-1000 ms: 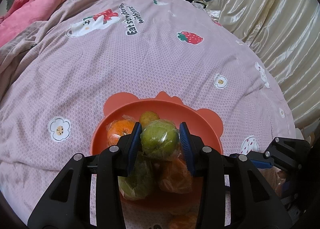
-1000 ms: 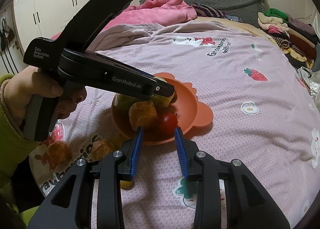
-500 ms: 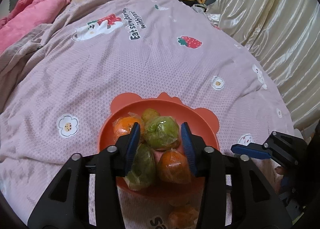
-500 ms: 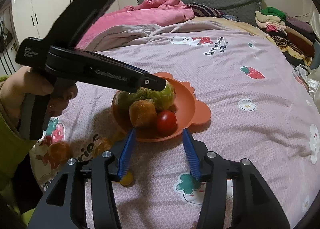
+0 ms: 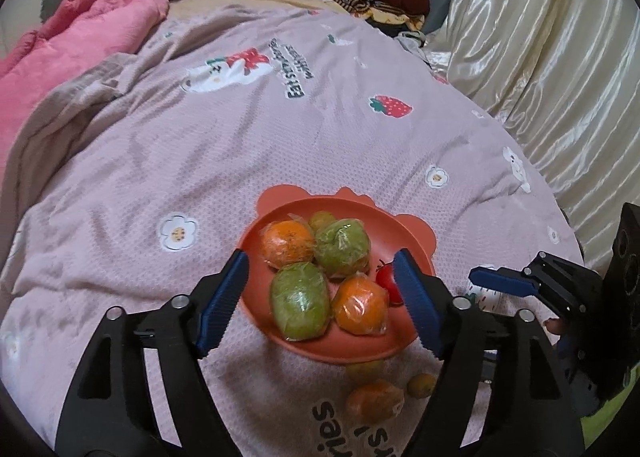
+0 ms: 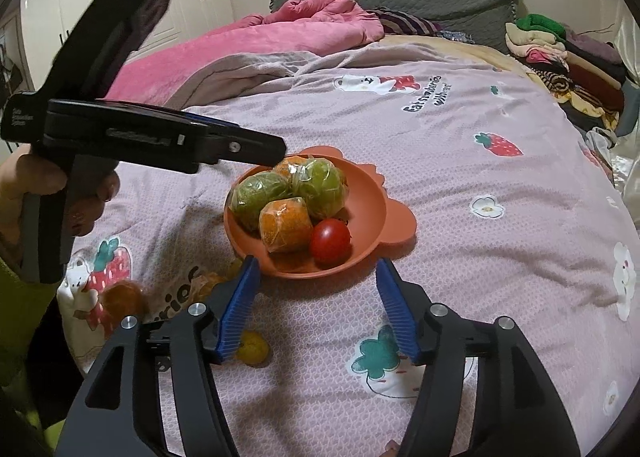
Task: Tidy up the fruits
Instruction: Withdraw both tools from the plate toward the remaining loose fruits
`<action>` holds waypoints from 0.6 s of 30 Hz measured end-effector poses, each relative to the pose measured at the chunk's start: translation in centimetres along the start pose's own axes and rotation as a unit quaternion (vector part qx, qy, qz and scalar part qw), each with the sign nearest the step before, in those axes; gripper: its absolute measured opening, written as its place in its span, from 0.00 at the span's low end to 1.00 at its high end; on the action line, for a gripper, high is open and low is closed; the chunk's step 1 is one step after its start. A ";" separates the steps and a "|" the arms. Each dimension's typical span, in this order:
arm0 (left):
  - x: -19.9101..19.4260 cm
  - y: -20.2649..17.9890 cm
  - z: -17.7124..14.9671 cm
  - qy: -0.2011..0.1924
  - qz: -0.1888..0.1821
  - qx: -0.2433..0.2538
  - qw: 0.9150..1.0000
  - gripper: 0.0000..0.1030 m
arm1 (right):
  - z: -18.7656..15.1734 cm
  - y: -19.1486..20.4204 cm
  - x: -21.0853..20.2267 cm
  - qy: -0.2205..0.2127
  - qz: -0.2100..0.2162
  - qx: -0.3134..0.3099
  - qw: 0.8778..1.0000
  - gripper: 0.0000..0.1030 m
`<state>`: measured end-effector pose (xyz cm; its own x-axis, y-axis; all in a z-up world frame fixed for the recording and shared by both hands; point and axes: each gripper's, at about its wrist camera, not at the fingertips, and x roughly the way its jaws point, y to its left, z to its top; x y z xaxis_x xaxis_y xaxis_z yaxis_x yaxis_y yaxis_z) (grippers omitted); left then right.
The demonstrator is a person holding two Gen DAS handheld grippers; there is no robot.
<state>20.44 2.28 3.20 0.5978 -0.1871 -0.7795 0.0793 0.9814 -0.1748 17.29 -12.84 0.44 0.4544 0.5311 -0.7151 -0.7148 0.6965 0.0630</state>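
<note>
right gripper (image 6: 318,303): bottom centre, jaws just been opening, nothing between them | plate (image 6: 370,205): centre, on the bedspread (image 6: 460,185), holding wrapped green and orange fruit plus a tomato (image 6: 331,240) | left gripper (image 6: 224,145): upper left, tip above the plate's left edge | loose fruit: lower left, beside the plate

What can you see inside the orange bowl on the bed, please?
In the orange bowl lie two wrapped green fruits, two wrapped oranges, a red tomato and a small greenish fruit at the back. Whatever lies beneath the pile is covered.
</note>
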 end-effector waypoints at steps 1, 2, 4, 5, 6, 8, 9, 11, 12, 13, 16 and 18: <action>-0.3 0.0 -0.1 -0.003 0.002 -0.001 1.000 0.68 | 0.0 0.0 -0.1 0.000 -0.001 0.000 1.000 0.59; -0.6 0.1 -0.2 -0.006 0.004 -0.002 1.000 0.70 | 0.0 0.0 -0.1 -0.001 -0.002 0.000 1.000 0.60; -1.1 0.1 -0.4 -0.011 0.006 -0.004 1.000 0.73 | 0.0 0.1 -0.3 -0.001 -0.004 0.001 1.000 0.63; -1.4 0.2 -0.6 -0.013 0.007 -0.004 1.000 0.75 | 0.0 0.1 -0.3 -0.001 -0.005 0.001 1.000 0.64; -1.6 0.2 -0.7 -0.016 0.008 -0.006 1.000 0.75 | 0.0 0.1 -0.4 -0.003 -0.007 0.002 1.000 0.65; -2.0 0.3 -0.8 -0.019 0.009 -0.008 1.000 0.80 | -0.1 0.2 -0.7 -0.003 -0.008 0.003 1.000 0.66; -2.2 0.3 -0.9 -0.020 0.010 -0.009 1.000 0.80 | -0.1 0.2 -0.8 -0.003 -0.009 0.003 1.000 0.67; -2.6 0.3 -1.2 -0.022 0.011 -0.010 1.000 0.83 | -0.2 0.3 -1.0 -0.004 -0.011 0.003 1.000 0.69; -2.8 0.4 -1.3 -0.024 0.014 -0.011 1.000 0.84 | -0.2 0.3 -1.2 -0.004 -0.012 0.003 1.000 0.69; -3.0 0.4 -1.4 -0.025 0.015 -0.011 1.000 0.86 | -0.2 0.3 -1.2 -0.005 -0.013 0.004 1.000 0.70; -3.6 0.4 -1.6 -0.029 0.015 -0.014 0.999 0.89 | -0.2 0.4 -1.6 -0.007 -0.016 0.005 1.000 0.72; -3.9 0.4 -1.7 -0.033 0.015 -0.015 0.999 0.90 | -0.1 0.5 -1.8 -0.008 -0.018 0.005 1.000 0.74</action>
<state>16.77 3.32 5.20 0.6507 -0.1544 -0.7435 0.0385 0.9846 -0.1708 16.05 -13.49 1.69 0.4886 0.5127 -0.7060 -0.6925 0.7201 0.0436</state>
